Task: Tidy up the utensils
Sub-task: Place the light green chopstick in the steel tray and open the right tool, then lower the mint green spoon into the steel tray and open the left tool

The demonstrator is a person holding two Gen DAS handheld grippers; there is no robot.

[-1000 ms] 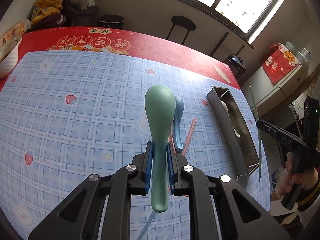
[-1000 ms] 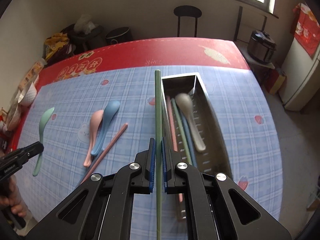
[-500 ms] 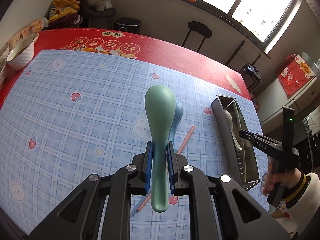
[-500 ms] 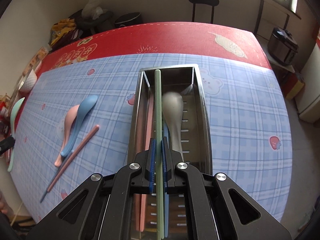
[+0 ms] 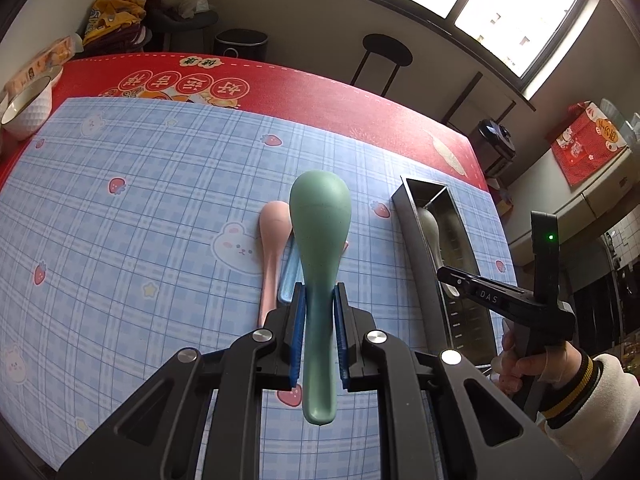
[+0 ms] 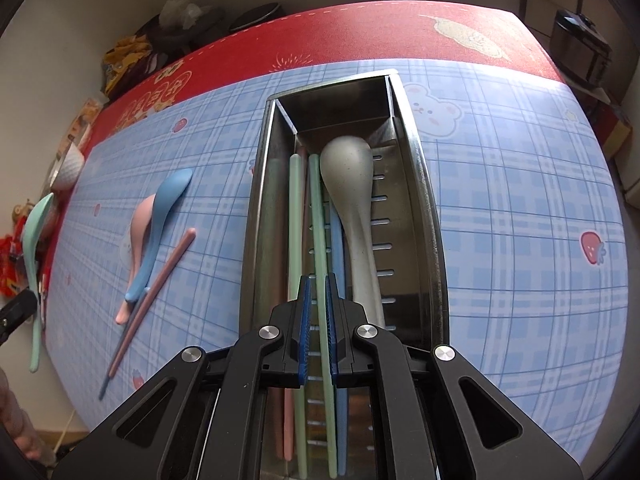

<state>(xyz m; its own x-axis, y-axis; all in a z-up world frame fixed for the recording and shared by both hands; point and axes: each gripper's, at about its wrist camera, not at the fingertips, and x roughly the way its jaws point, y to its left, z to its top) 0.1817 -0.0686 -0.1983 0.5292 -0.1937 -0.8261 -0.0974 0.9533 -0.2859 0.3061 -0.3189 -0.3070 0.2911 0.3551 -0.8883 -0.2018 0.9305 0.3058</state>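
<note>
Two tools are in my hands. My left gripper point(image 5: 319, 332) is clamped on the handle of a green spoon point(image 5: 320, 240), and the bowl of the spoon points away from me, above the table. My right gripper point(image 6: 317, 320) is low over the metal tray point(image 6: 420, 184), and its blue pads are closed on a thin green chopstick point(image 6: 320, 216) that lies along the inside of the tray. In the tray I see also a grey spoon point(image 6: 352, 184), another green chopstick point(image 6: 296, 208), a blue one and pink ones, all lying lengthwise.

On the cloth beside the tray lie a pink spoon point(image 6: 138, 232) and a blue spoon point(image 6: 162, 216), which cross and touch each other, and just beside them a pink chopstick point(image 6: 160, 284) with a blue chopstick point(image 6: 105, 386) partly under it.

The table has a blue checked cloth point(image 5: 140, 200) with strawberries and rabbits, and under it a red cloth point(image 5: 280, 84) with round gold signs along the far edge. A white bowl point(image 5: 28, 108) stands at the far left corner. Behind the table are a black stool point(image 5: 386, 56), a dark bin point(image 5: 240, 42), a pile of bags and clothes, and a bright window point(image 5: 520, 4) with a shelf under it.
</note>
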